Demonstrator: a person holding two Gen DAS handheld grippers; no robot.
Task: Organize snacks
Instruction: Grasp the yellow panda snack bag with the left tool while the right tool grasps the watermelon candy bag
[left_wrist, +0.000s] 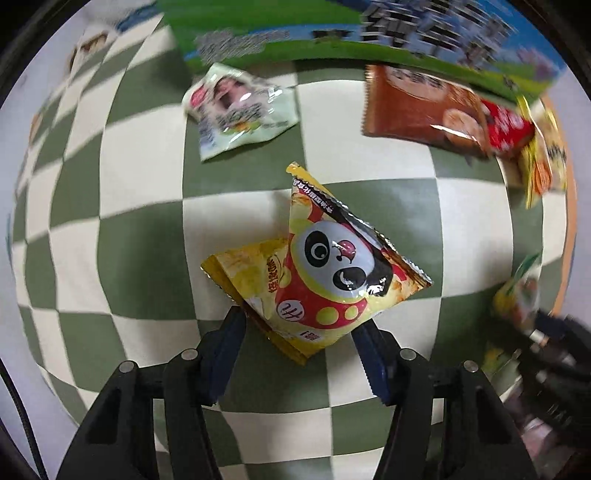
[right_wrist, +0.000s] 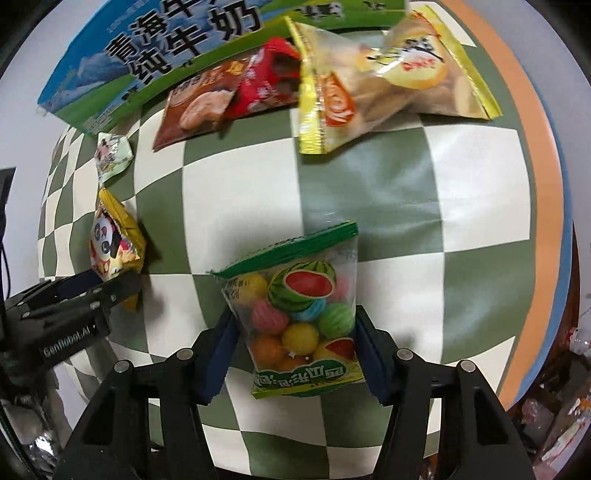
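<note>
A green-and-white checkered cloth (right_wrist: 369, 177) covers the orange-and-blue-rimmed table (right_wrist: 550, 206).

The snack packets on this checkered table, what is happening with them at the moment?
A person is sorting snacks with a handheld gripper in each hand. The left gripper is closed on the panda chips bag, and the right gripper is closed on the watermelon gum bag. Both point down at the checkered tablecloth. Other packets lie loose near the milk carton box at the far edge.
</note>
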